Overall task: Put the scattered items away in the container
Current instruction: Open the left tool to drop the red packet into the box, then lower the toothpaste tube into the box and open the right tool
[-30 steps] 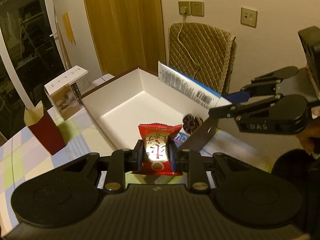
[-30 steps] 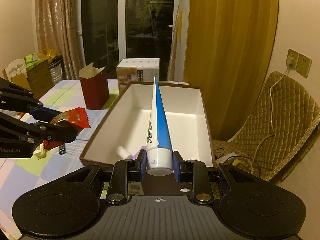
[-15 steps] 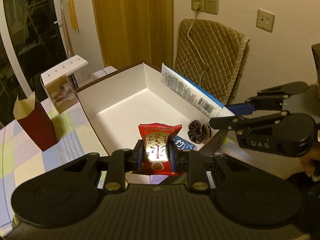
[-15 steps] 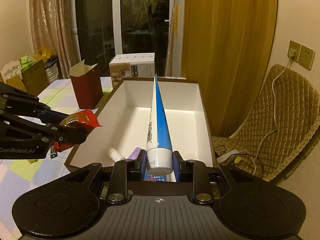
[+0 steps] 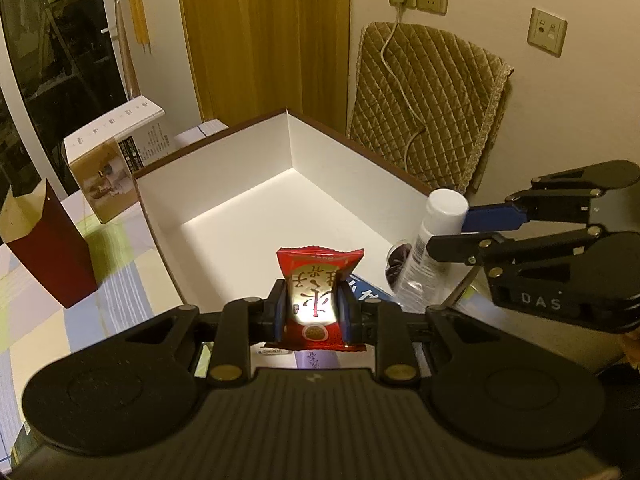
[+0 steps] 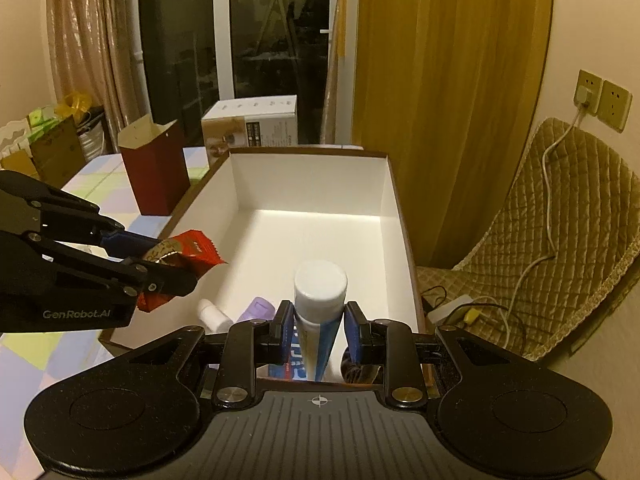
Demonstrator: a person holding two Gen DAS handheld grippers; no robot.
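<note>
snack packet clamped in left hand-held gripper; toothpaste tube pinched in right hand-held gripper.

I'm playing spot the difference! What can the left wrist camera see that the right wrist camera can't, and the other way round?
Only the left wrist view shows the printed front of the red snack packet and a lone wall plate on the far right of the wall.

Only the right wrist view shows a power strip on the floor and a pile of bags far left.

Both show the white box, the white-capped tube, the red paper carton and the quilted chair.
</note>
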